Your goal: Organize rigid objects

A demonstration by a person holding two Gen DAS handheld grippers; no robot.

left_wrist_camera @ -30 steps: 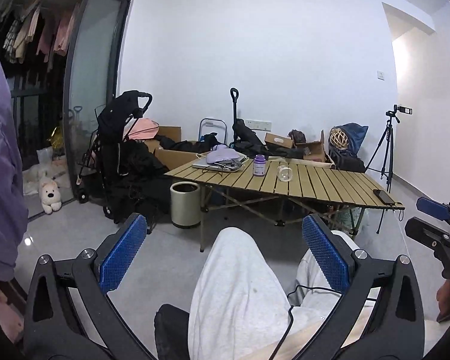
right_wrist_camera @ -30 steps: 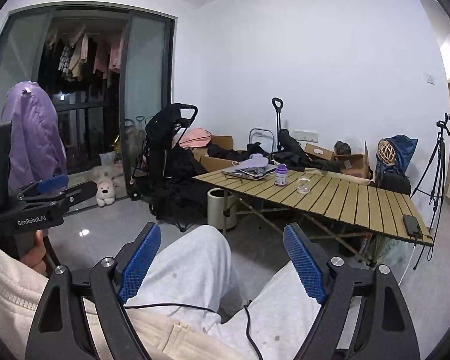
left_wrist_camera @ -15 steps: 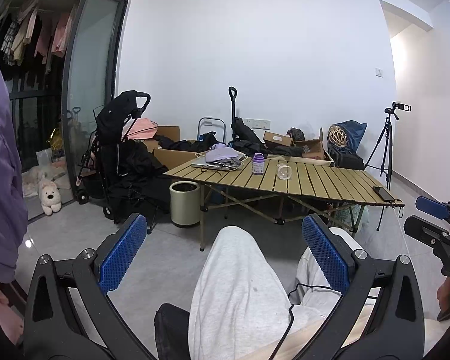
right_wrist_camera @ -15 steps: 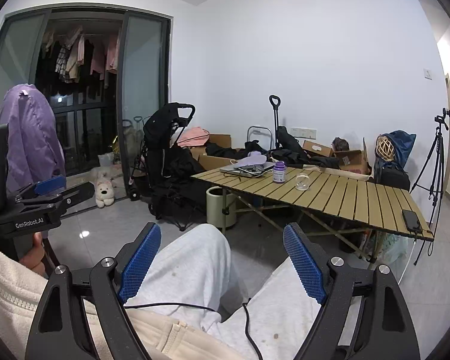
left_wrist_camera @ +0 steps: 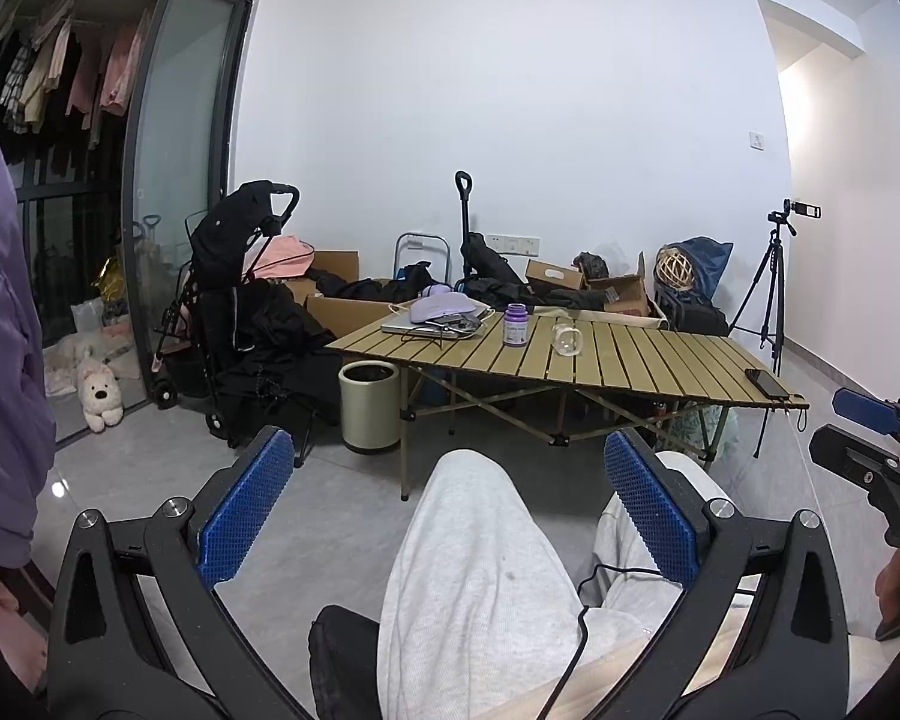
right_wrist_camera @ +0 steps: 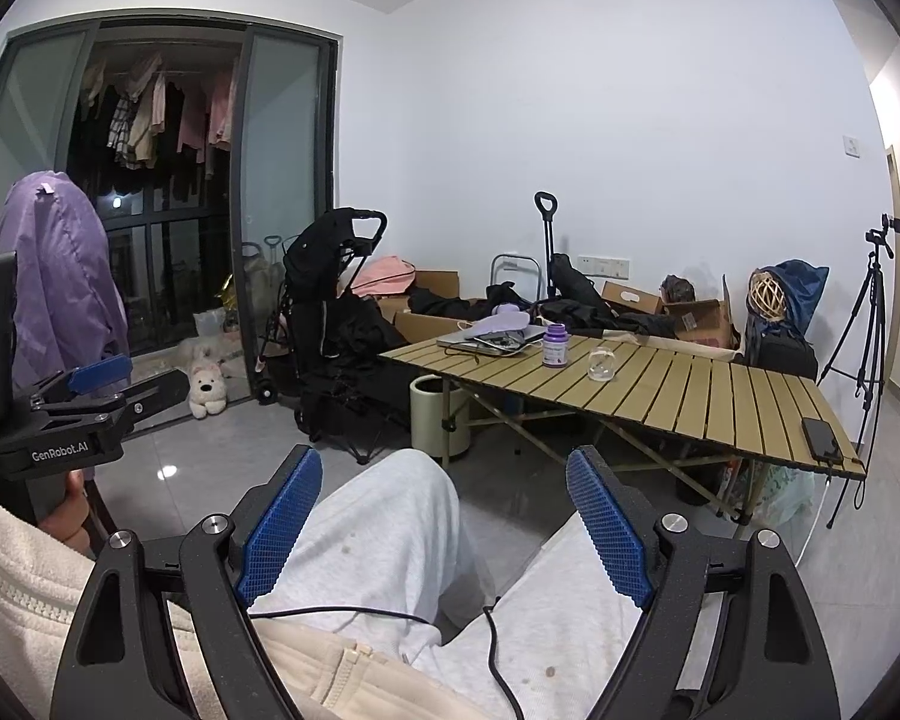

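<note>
While the purple-lidded bottle (left_wrist_camera: 515,326) is standing upright on the slatted folding table (left_wrist_camera: 630,360), a clear glass cup (left_wrist_camera: 566,339) is sitting just beside it, toward the table's middle, the two apart from each other. Behind the bottle, at the table's far corner, a laptop (left_wrist_camera: 417,326) is lying flat with a lilac pouch (left_wrist_camera: 440,306) resting on top of it. A black phone (left_wrist_camera: 766,383) is lying at the opposite end of the table, close to the edge, well apart from the bottle and cup.

Both tools are being held well away from the table, low over the person's grey-trousered knees (left_wrist_camera: 480,540). The left gripper (left_wrist_camera: 444,507) is gaping wide with nothing between its blue pads (left_wrist_camera: 243,507), and the right gripper (right_wrist_camera: 444,531) is likewise spread wide and holding nothing.

Under the table's near corner a pale round bin (left_wrist_camera: 369,405) is standing on the grey floor, with a black stroller (left_wrist_camera: 234,276) beside it. A tripod with a camera (left_wrist_camera: 771,282) is standing past the table's far end, and a white plush dog (left_wrist_camera: 99,393) is sitting by the glass door.
</note>
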